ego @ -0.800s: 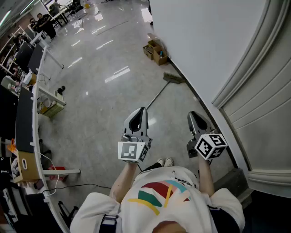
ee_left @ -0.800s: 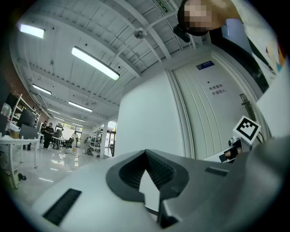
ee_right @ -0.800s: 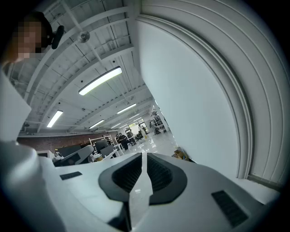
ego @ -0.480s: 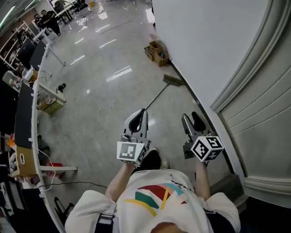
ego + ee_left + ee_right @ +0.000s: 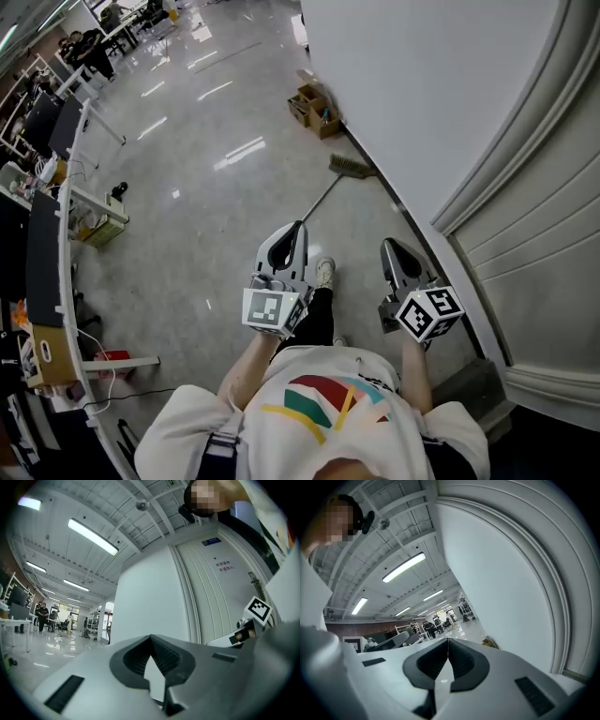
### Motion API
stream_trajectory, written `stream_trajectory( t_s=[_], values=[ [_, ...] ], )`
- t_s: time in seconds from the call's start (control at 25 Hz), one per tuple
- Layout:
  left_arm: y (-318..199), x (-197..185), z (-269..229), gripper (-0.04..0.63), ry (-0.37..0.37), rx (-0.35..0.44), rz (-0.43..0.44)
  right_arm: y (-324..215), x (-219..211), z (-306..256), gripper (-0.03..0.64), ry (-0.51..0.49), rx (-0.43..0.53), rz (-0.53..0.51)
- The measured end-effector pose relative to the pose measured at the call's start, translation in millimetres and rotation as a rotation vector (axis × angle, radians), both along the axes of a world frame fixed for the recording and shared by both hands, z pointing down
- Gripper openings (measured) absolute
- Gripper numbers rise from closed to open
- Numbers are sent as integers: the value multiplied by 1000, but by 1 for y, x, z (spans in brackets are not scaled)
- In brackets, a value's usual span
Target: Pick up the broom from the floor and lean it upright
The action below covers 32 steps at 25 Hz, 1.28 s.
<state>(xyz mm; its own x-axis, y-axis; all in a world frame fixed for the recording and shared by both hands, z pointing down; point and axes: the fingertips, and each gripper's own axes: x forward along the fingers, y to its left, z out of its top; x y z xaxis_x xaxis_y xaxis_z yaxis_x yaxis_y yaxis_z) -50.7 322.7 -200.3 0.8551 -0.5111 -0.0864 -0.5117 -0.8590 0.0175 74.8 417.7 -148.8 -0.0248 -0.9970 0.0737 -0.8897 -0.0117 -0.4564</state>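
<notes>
Broom down, nothing lifted yet.
The broom (image 5: 351, 168) lies flat on the floor (image 5: 206, 197) at my twelve o'clock, its head near the wall (image 5: 422, 84) at one o'clock. My left gripper (image 5: 296, 228) and right gripper (image 5: 391, 247) hover short of it, jaws pressed together, empty. Grasping and leaning it are both left to do.

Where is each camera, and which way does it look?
Head view: on the person's head, looking down at broom, left gripper, right gripper, shirt.
Left gripper view: on that gripper, level past shut fingers at white wall, door; shirt shows.
Right gripper view: on that gripper, level past shut fingers into the hall; shirt shows.
Both gripper views share the white wall.
</notes>
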Motion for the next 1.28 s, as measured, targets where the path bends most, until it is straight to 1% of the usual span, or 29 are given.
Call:
stream_trajectory(
  t_s=[0.12, 0.24, 0.32, 0.36, 0.44, 0.52, 0.6, 0.68, 0.72, 0.8, 0.88, 0.92, 1.0, 1.08, 1.2, 1.28],
  values=[
    [-52, 36, 19, 44, 16, -28, 35, -44, 24, 12, 14, 26, 10, -24],
    [-105, 78, 20, 44, 45, -29, 72, -90, 44, 16, 15, 42, 34, -65],
    [-144, 105, 26, 44, 22, -47, 84, -124, 64, 14, 17, 50, 61, -49],
    [-163, 117, 30, 44, 13, -62, 92, -141, 74, 12, 24, 60, 72, -34],
    [-194, 138, 34, 44, 14, -77, 104, -173, 91, 7, 109, 94, 85, -14],
    [-223, 158, 31, 44, 30, -77, 114, -209, 109, 2, 114, 109, 88, -14],
    [-256, 173, 22, 44, 48, -72, 115, -252, 126, 1, 112, 102, 79, -24],
    [-295, 181, 21, 44, 17, -71, 89, -296, 139, 3, 110, 91, 59, -48],
    [-315, 182, 25, 44, 2, -75, 75, -316, 146, 5, 110, 70, 46, -56],
    [-352, 181, 35, 44, 5, -91, 51, -348, 162, 10, 107, 10, 24, -32],
    [-388, 180, 44, 44, 11, -120, 15, -373, 178, 14, 22, 3, 9, 4],
    [-403, 182, 49, 44, 12, -128, -1, -385, 184, 17, 14, 22, 0, 3],
    [-426, 185, 56, 44, 9, -140, -34, -401, 191, 24, 14, 63, -31, -47],
    [-432, 184, 56, 44, 4, -152, -67, -406, 190, 29, 14, 84, -67, -113],
    [-430, 189, 42, 44, 8, -149, -97, -410, 190, 28, 14, 74, -95, -200],
    [-438, 192, 31, 44, 13, -138, -123, -426, 186, 26, 14, 58, -105, -291]
  ],
)
